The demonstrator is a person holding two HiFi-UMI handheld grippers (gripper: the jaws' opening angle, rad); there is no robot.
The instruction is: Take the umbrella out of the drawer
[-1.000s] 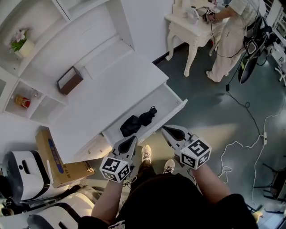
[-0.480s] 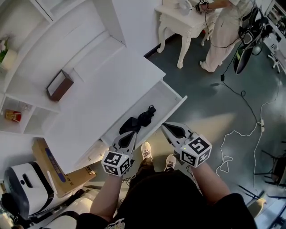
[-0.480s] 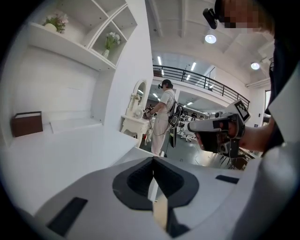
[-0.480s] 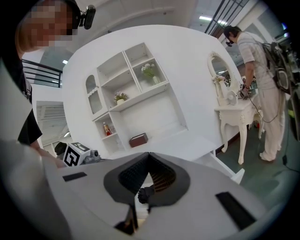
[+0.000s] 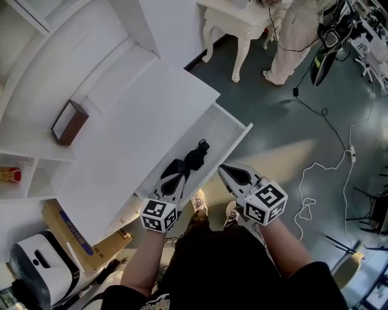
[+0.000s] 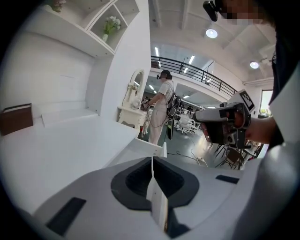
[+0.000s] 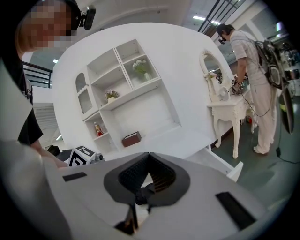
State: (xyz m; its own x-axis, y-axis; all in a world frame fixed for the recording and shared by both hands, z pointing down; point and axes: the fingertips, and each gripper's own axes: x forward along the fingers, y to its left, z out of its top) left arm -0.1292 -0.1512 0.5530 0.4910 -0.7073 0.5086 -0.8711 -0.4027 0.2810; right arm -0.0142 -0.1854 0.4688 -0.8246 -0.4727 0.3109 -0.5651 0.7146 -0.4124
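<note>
A black folded umbrella (image 5: 193,156) lies inside the open white drawer (image 5: 235,140) of the desk. My left gripper (image 5: 176,174) is shut and empty, its tip over the umbrella's near end; whether it touches I cannot tell. In the left gripper view its jaws (image 6: 152,161) meet in a thin line, with the drawer's corner (image 6: 158,149) just beyond. My right gripper (image 5: 220,168) hovers at the drawer's front edge, right of the umbrella, tips together. In the right gripper view its tips (image 7: 149,154) meet, and a dark shape shows through the hollow behind them.
A brown box (image 5: 70,121) stands on the white desktop (image 5: 139,115). A cardboard box (image 5: 63,227) and a white appliance (image 5: 39,272) sit on the floor at left. At the back right, a person (image 5: 297,27) stands by a white side table (image 5: 233,18). Cables (image 5: 336,160) trail across the floor.
My left gripper has gone forward and down, from the drawer's near edge to over the umbrella's near end. The right gripper has shifted slightly toward the drawer front. Both stay shut.
</note>
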